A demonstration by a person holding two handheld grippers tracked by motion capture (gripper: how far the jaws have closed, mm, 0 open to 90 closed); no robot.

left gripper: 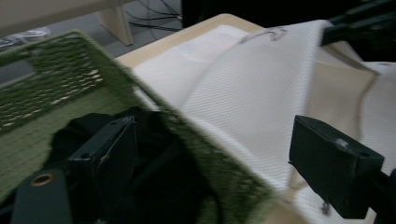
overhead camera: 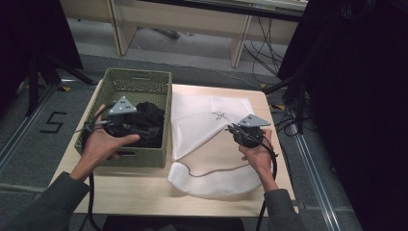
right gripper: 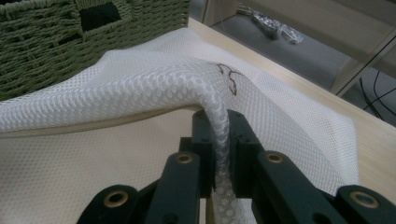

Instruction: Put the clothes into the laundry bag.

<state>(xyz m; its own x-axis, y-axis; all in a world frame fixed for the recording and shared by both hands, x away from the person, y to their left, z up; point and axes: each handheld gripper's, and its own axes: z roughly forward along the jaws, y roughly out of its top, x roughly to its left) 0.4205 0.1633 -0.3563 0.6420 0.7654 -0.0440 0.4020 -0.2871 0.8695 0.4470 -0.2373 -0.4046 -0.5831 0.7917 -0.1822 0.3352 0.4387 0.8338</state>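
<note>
The right claw (right gripper: 219, 154) pinches the white mesh bag (overhead camera: 207, 122) beside the green basket (overhead camera: 159, 156), lifting its mouth open; the left claw (left gripper: 210, 172), released, hovers over the basket's black clothing (overhead camera: 151, 118).

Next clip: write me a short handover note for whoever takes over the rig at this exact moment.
Right gripper: shut on the white mesh bag, holding its edge lifted off the table.
Left gripper: open, nothing between the jaws, above the green basket.
Black clothes lie in the basket, left of the bag.
Done: bag mouth held up.
Left, probably: grab the clothes and put them into the bag.
</note>
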